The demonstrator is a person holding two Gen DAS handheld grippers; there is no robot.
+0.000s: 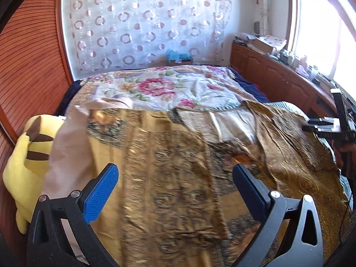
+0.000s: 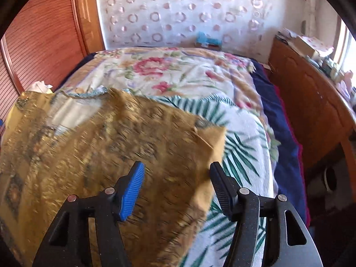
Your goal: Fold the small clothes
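A golden-brown patterned garment lies spread flat across the near half of the bed, with a pale lining showing near its collar. My left gripper hovers over its left-middle part, jaws wide apart, nothing between the blue pad and the black one. In the right wrist view the same garment fills the left side, its sleeve corner ending to the right. My right gripper is open above that right edge and does not pinch the cloth. The right gripper's black body shows at the far right of the left wrist view.
A floral bedspread covers the far half of the bed, and a palm-leaf blanket lies under the garment. A yellow plush toy sits at the left edge. A wooden cabinet with clutter runs along the right, and a slatted wooden panel stands on the left.
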